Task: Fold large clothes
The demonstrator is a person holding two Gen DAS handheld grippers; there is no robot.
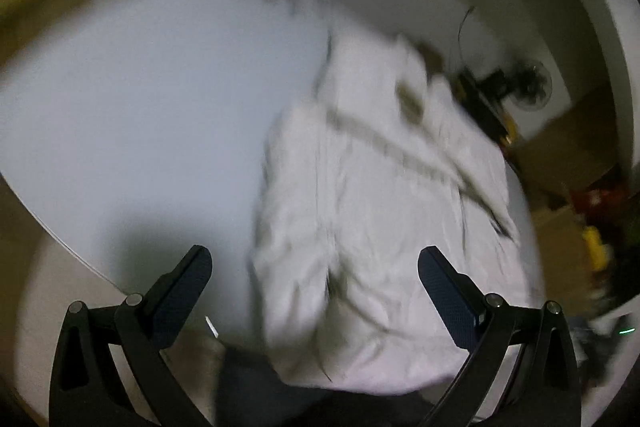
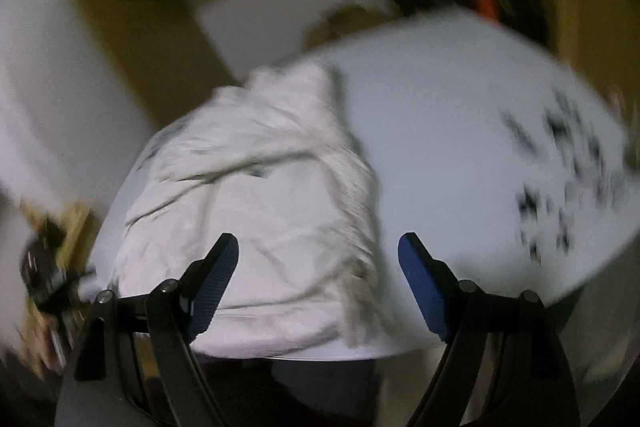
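Looking through the left wrist camera, we see the left gripper with its jaws spread wide and nothing between the pads, hanging above the near edge of a pale table. A white garment lies bunched and partly folded on the right part of the table, its near edge drooping over the rim; motion blur smears its creases, so we cannot make out its seams or what kind of garment it is. Dark clutter beyond the table is too blurred to name. In the right wrist view, the right gripper is likewise spread and empty above the white garment, which sits on the left part of the table. Blurred dark marks dot the tabletop at far right; we cannot tell what they are.
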